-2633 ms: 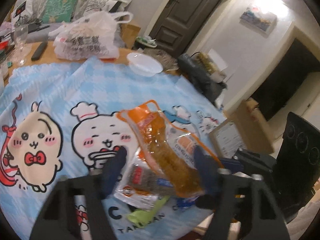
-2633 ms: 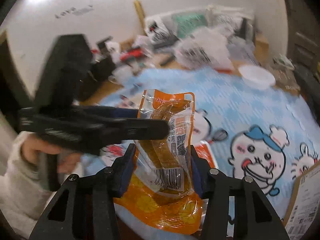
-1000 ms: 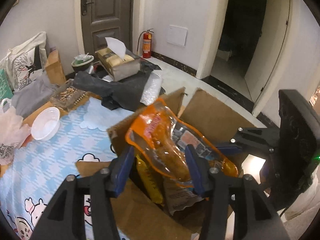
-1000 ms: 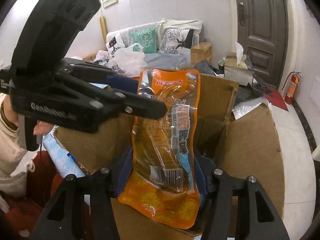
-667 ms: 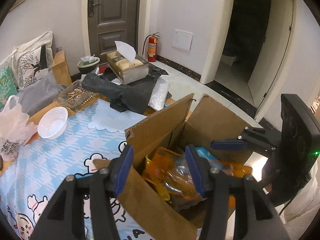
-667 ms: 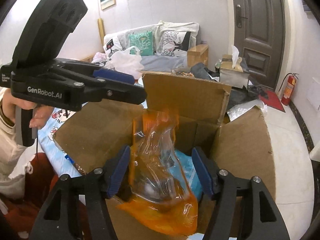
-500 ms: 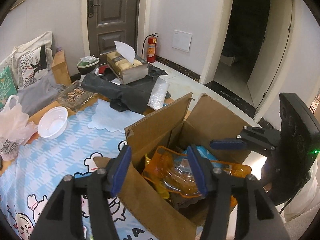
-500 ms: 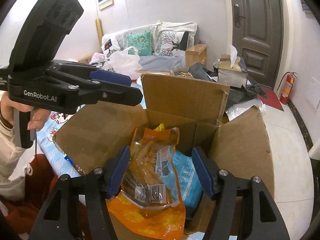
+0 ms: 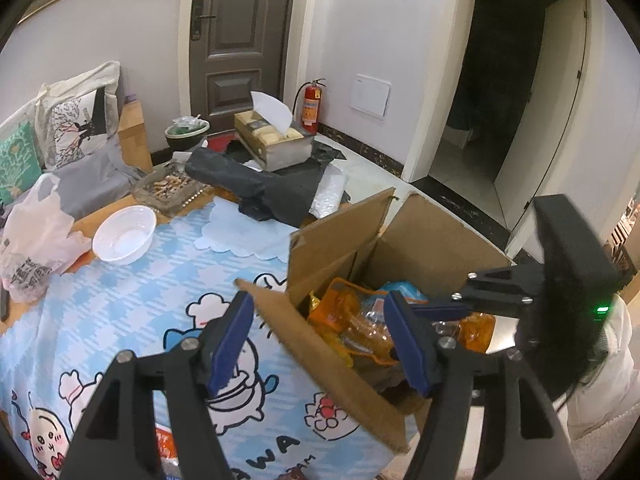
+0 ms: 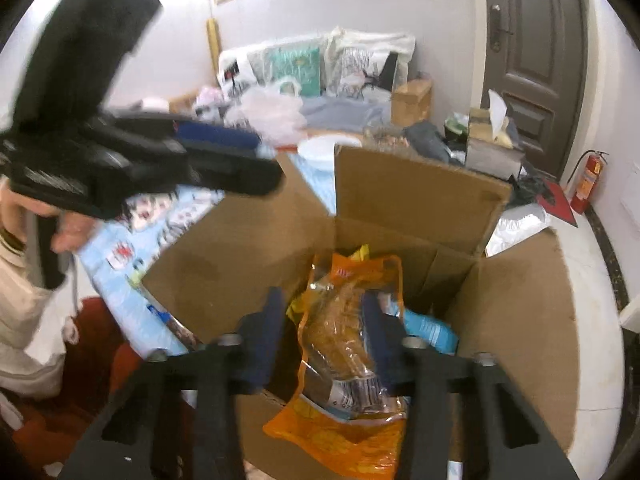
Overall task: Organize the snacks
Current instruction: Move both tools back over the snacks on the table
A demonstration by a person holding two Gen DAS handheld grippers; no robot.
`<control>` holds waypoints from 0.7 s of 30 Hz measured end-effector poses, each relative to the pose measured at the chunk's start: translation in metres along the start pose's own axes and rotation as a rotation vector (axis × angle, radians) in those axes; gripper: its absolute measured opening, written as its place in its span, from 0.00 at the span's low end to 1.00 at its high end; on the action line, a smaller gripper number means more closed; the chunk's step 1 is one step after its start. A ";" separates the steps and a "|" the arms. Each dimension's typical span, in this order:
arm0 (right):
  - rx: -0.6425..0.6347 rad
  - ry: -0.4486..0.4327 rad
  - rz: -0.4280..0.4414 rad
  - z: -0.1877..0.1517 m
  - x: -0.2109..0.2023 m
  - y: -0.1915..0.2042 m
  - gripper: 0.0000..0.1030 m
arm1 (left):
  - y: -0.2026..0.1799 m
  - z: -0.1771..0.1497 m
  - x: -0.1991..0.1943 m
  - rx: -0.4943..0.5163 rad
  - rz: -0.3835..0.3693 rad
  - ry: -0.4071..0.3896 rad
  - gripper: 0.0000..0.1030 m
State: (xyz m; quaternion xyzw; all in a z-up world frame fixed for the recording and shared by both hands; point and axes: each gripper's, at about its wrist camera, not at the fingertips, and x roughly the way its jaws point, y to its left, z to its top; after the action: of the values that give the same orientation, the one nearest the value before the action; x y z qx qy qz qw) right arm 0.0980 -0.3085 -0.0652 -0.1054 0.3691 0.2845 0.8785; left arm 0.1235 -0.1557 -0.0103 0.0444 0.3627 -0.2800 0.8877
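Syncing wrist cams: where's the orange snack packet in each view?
Left wrist: orange snack packet lower centre-right, inside the cardboard box, partly behind the near flap.
Right wrist: packet bottom centre, lying in the box.
Shared landmark: red fire extinguisher beside the dark door.

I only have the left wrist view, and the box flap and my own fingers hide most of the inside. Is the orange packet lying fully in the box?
Observer: Yes. The right wrist view shows the orange packet inside the cardboard box, with its barcode end nearest the camera.
Operator: Is the right gripper gripping it?
Observer: It does not look so. The right gripper is closing its jaws above the packet, which shows between the fingers.
Operator: Where is my left gripper?
Observer: The left gripper hangs over the box's left flap, with its jaws opening and nothing between them.
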 end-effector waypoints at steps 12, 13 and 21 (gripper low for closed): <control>0.027 0.189 -0.083 0.006 0.044 -0.003 0.21 | 0.029 -0.021 -0.023 -0.060 0.010 -0.022 0.63; 0.019 0.198 -0.097 0.007 0.047 -0.001 0.21 | 0.031 -0.022 -0.024 -0.063 0.009 -0.022 0.63; 0.051 0.205 -0.118 0.018 0.048 0.004 0.23 | 0.054 -0.037 -0.046 -0.102 0.041 -0.043 0.76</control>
State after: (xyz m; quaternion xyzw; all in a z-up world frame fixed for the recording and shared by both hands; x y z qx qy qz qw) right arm 0.1336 -0.2777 -0.0864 -0.1331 0.4573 0.2105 0.8537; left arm 0.1025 -0.0780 -0.0133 0.0006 0.3565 -0.2438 0.9019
